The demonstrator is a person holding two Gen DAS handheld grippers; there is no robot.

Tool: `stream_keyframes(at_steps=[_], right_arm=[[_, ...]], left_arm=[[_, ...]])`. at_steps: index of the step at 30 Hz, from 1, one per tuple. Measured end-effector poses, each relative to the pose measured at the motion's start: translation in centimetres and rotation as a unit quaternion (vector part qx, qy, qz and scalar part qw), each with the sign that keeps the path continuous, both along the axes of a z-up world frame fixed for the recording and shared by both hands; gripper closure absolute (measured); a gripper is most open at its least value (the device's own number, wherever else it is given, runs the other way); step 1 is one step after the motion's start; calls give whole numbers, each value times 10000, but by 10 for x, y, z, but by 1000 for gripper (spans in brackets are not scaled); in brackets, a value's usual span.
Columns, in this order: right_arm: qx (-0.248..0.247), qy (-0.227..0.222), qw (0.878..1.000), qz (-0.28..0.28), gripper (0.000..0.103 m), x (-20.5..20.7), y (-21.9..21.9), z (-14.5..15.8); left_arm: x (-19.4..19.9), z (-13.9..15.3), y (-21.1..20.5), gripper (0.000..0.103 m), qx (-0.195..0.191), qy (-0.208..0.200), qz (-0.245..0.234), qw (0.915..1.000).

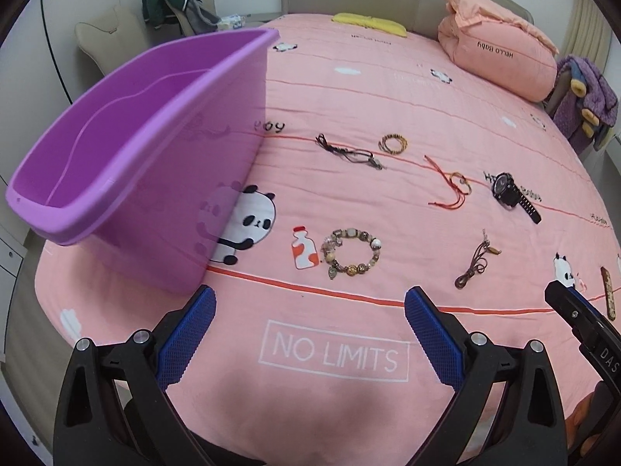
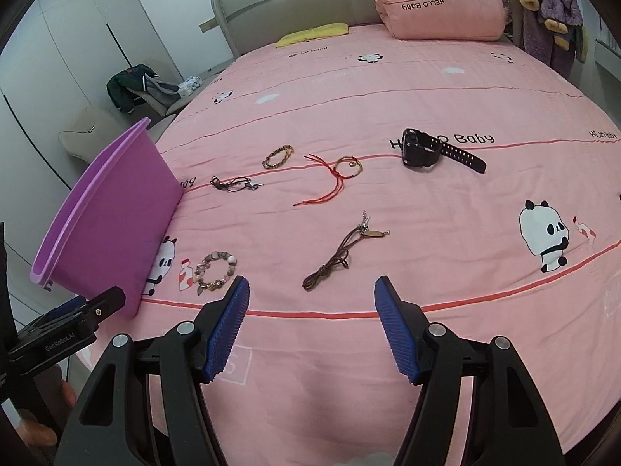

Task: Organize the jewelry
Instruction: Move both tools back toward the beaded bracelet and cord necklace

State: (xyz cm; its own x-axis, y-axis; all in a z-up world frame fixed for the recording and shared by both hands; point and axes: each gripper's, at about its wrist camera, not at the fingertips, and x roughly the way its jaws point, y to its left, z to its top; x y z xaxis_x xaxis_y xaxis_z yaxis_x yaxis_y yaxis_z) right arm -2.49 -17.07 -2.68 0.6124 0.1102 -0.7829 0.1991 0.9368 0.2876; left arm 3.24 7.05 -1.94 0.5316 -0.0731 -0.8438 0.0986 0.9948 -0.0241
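Right wrist view: right gripper (image 2: 312, 291) spread wide and empty above the pink bedspread (image 2: 427, 89), brown leather cord necklace (image 2: 341, 254) lying just ahead between the jaw lines. Left wrist view: left gripper (image 1: 308, 303) likewise wide apart, holding nothing, with the beaded bracelet (image 1: 351, 250) just beyond the blue ribbed pads (image 1: 186, 334). Purple plastic tub (image 1: 128, 147) on the left of the bed, rigid, smooth-walled, seemingly bare inside as far as visible, likely the destination. Further back, well apart from one another: black cord necklace (image 1: 347, 151), coiled amber-and-dark bead bracelet (image 1: 393, 143), red string bracelet with gold ring (image 1: 452, 188), black watch (image 1: 512, 194). Probably all light. Cords limp and thin, lying flat on soft quilt, so likely hard to pinch without catching fabric; best taken at the knotted bundle or the metal pendant, where some height exists. Beaded bracelet probably elastic-strung, beads hard, rounded and glossy, prone to rolling out from the pads; better gripped across one side of the ring. Watch stiffest and likely heaviest; case standing on edge, a good hold across the case or the rubbery perforated strap.
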Motion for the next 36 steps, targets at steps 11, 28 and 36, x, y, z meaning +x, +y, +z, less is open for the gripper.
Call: stream_keyframes(at_steps=[11, 28, 36], right_arm=[[10, 367, 9989, -302, 39, 33, -19, -54], [-113, 668, 9974, -251, 39, 73, -12, -91], [-414, 798, 9957, -206, 39, 82, -8, -103]], left_arm=[[35, -64, -25, 7, 243, 358, -48, 9991], [88, -105, -8, 7, 403, 442, 367, 9975], [96, -118, -10, 7, 547, 476, 291, 9969]])
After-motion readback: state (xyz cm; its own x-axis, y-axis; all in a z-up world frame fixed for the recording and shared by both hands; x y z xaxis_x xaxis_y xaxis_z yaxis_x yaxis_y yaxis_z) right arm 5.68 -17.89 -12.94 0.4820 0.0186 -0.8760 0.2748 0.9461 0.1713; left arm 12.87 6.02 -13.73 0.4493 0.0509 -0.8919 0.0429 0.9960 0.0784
